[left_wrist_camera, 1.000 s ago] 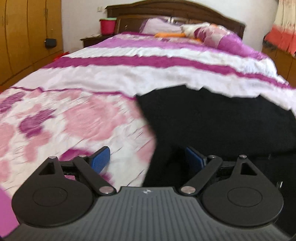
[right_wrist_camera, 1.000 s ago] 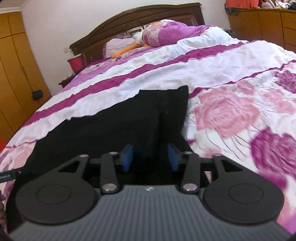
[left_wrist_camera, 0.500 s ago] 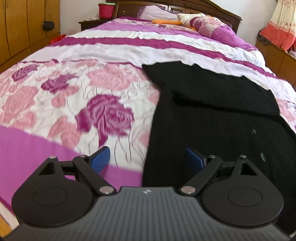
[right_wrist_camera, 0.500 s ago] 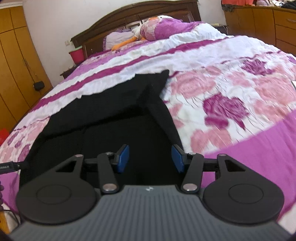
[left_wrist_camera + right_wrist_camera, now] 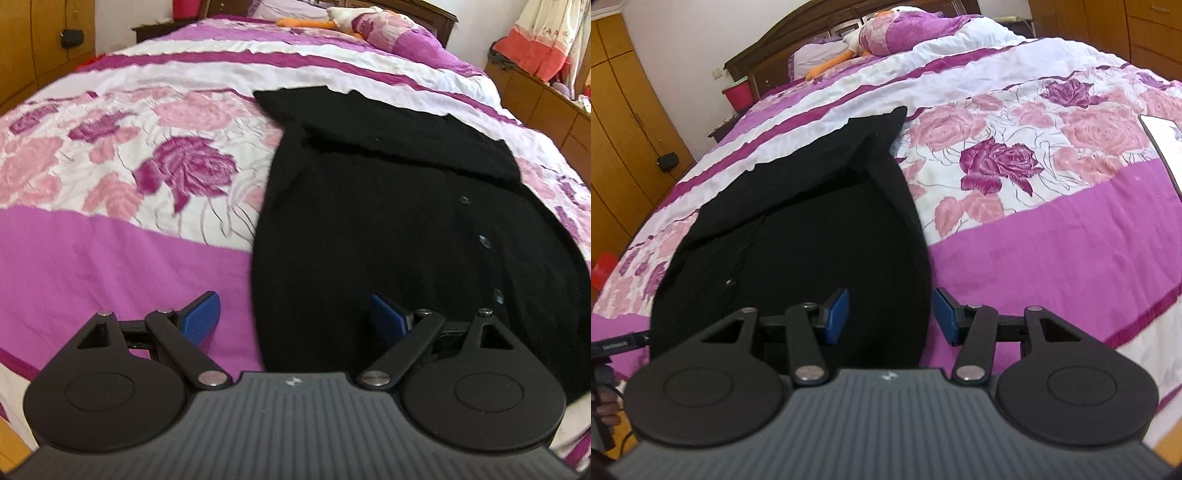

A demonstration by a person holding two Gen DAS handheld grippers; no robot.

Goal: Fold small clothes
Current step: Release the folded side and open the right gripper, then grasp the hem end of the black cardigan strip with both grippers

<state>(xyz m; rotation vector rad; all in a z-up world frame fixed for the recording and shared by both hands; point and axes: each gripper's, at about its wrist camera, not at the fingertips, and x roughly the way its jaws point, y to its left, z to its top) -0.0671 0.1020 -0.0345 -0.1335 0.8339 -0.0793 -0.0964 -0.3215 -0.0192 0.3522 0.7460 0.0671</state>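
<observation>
Left wrist view: wide bed in a pink-and-purple rose-print quilt, and flat on it lies the black knit buttoned cardigan, top already folded over. Left gripper hovers over the cardigan's near left edge, jaws wide, holding nothing. Right gripper straddles its near right edge, half open, empty, likely lining up a hem grab.

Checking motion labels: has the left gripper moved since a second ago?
Yes. The left gripper has pulled back toward the foot of the bed: the headboard now sits farther off, and more bedspread shows.
</observation>
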